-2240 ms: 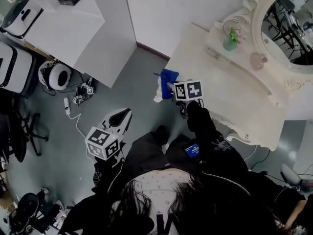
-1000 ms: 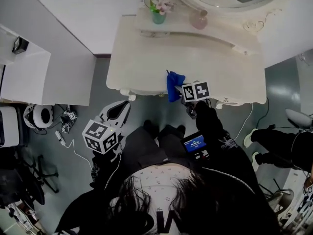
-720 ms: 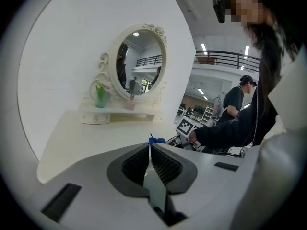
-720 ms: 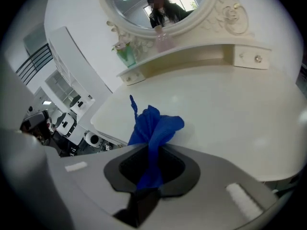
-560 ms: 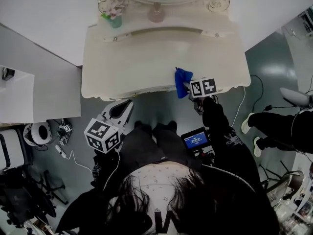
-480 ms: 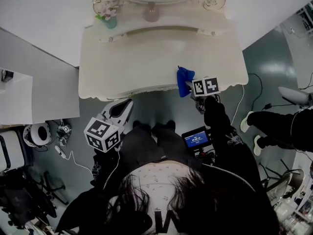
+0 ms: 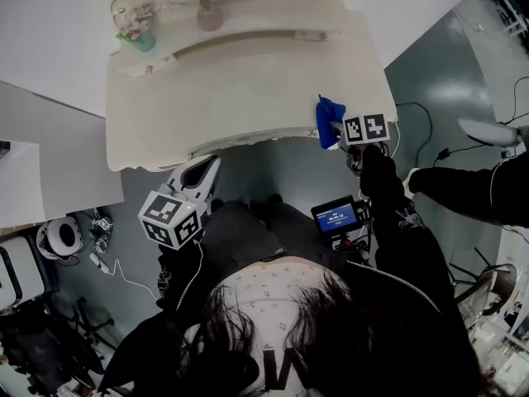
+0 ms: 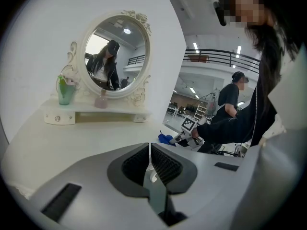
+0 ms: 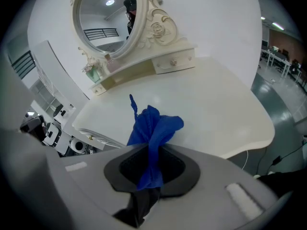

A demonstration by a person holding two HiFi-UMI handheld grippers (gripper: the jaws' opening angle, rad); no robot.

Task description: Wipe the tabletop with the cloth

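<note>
The blue cloth is bunched up and pinched in the middle by the right gripper, whose jaws are closed tight on it. It's held right over the near right edge of the cream tabletop. Whether fabric is actually pressed on the surface can't be told from either view. The rest of the top is bare, and no wiping looks done yet.

The left gripper is kept off the near left edge of the table with its jaws together and nothing in them.

What could go wrong: since only a narrow fold is clamped, the cloth could be dragged out of the jaws if it's pushed down hard. With it wadded like that, the top could be scraped by the hard jaw tips instead. On a long far stroke, the green vase and pink bottle on the little shelf under the mirror could get knocked.
</note>
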